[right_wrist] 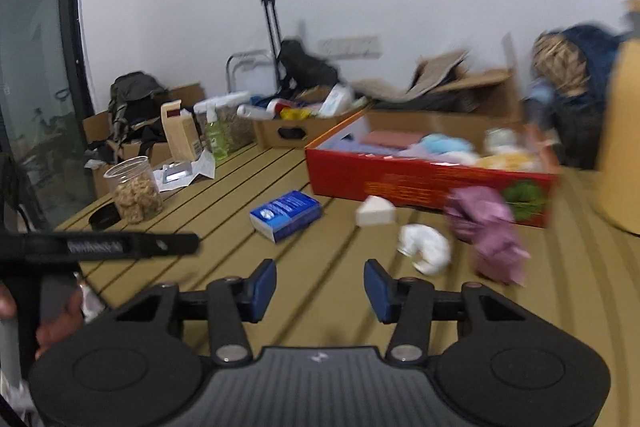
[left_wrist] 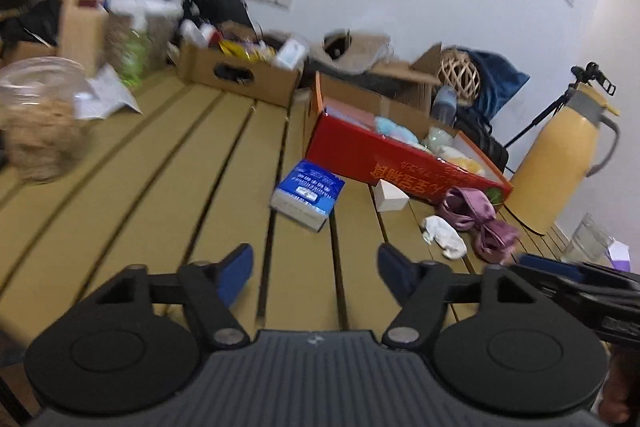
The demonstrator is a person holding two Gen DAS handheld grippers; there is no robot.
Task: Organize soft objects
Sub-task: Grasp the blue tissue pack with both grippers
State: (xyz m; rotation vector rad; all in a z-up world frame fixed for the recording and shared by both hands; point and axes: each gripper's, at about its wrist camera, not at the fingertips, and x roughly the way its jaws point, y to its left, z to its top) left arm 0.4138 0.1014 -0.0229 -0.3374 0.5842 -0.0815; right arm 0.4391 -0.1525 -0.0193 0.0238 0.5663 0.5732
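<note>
A red cardboard box (left_wrist: 404,163) (right_wrist: 400,183) with several soft pastel items inside stands on the slatted tan table (left_wrist: 180,187) (right_wrist: 320,291). In front of it lie a purple cloth (left_wrist: 480,223) (right_wrist: 488,231) and a white sock (left_wrist: 444,237) (right_wrist: 428,247). My left gripper (left_wrist: 316,273) hovers over bare slats, open, nothing between its blue pads. My right gripper (right_wrist: 320,289) is also open and empty, with the sock and cloth ahead to its right. The right gripper shows at the right edge of the left wrist view, and the left gripper at the left edge of the right wrist view.
A blue and white packet (left_wrist: 308,193) (right_wrist: 286,215) and a small white box (left_wrist: 390,197) (right_wrist: 376,213) lie near the red box. A yellow thermos (left_wrist: 560,163), a drinking glass (left_wrist: 588,241), a clear jar (right_wrist: 134,189) and cardboard boxes (left_wrist: 240,75) ring the table.
</note>
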